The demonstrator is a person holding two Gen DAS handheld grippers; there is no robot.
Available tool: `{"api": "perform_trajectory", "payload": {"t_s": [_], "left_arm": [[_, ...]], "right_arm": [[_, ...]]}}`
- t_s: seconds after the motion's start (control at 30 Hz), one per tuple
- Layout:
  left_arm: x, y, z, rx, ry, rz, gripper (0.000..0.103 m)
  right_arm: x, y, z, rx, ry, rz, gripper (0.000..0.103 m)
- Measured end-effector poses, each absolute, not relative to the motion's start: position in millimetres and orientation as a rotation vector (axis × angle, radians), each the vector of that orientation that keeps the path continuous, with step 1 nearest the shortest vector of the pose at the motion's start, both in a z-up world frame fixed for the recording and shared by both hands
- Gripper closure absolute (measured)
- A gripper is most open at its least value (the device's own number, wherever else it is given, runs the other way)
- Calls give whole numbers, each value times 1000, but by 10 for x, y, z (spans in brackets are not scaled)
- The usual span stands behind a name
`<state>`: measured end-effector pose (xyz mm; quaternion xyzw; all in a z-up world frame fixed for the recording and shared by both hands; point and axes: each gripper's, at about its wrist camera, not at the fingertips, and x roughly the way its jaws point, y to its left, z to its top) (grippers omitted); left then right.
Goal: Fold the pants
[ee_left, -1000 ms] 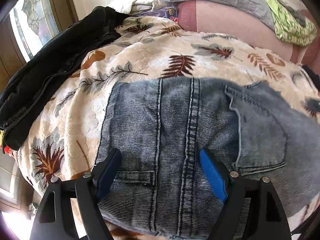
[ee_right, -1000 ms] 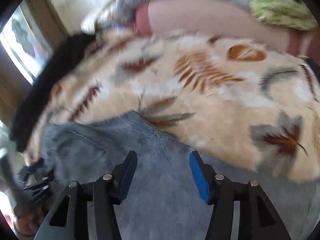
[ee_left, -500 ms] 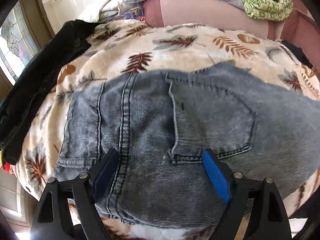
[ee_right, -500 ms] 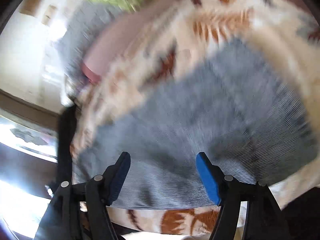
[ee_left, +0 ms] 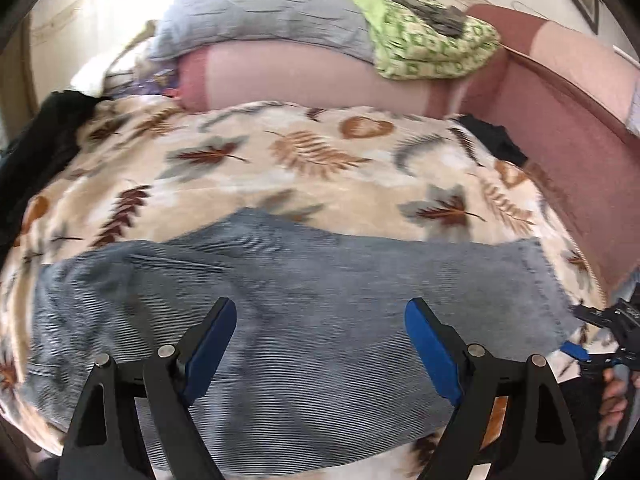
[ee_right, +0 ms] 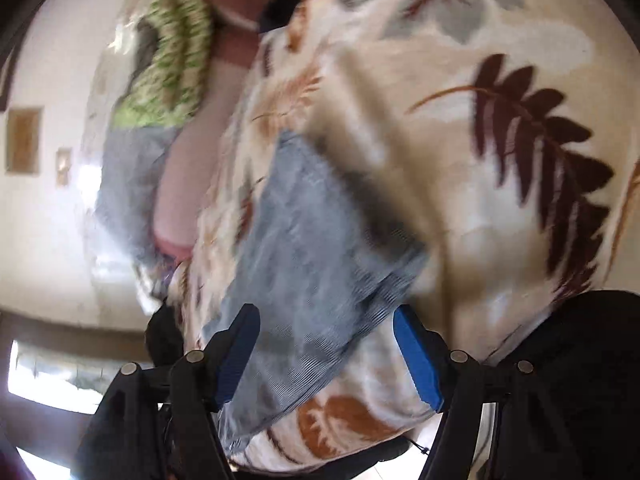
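From the left wrist, the pants (ee_left: pixel 304 320) lay flat along the near edge of the leaf-print blanket (ee_left: pixel 280 168), waist to the left, hem to the right, already doubled leg on leg by the look of it. The left gripper (ee_left: pixel 320 336) hovered above the middle of them with its jaws wide apart and nothing between the pads. At the far right, just past the hem, the right gripper (ee_left: pixel 600 332) showed small, with part of a hand (ee_left: pixel 614 400) on its handle.

From the right wrist, blurred and rolled well over, the hem end of the pants (ee_right: pixel 320 248) filled the space ahead of the right gripper (ee_right: pixel 326 356). Its jaws were apart; cloth lay in front of them, not pinched.

I judged the step to be taking the hem to carry it over to the waist. To do it well, the right gripper ought to bite both layers at the hem corner, well in from the edge, while the left either pins the middle as the fold line or takes the other corner. Lifting only the top layer would spoil the fold, and the soft blanket could be caught up too.
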<state>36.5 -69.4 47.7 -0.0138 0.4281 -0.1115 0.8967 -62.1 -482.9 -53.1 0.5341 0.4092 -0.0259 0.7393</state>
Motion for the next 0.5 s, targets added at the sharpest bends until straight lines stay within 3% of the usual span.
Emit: {"api": "perform_trajectory", "payload": {"t_s": [0.27, 0.3, 0.33, 0.4, 0.5], "left_arm": [[540, -1167, 378, -65, 923, -259, 16], [580, -1245, 356, -65, 925, -253, 16], [602, -1289, 332, -64, 928, -249, 16], [690, -1448, 218, -45, 962, -237, 16], [767, -1619, 48, -13, 1007, -238, 16]], "right_arm": [[-606, -5035, -530, 1169, 868, -84, 31], [-601, -5033, -524, 1159, 868, -86, 34], [-605, -5037, -510, 1134, 872, -99, 50], [-547, -4995, -497, 1089, 883, -129, 68], [-572, -5052, -552, 1112, 889, -114, 69]]}}
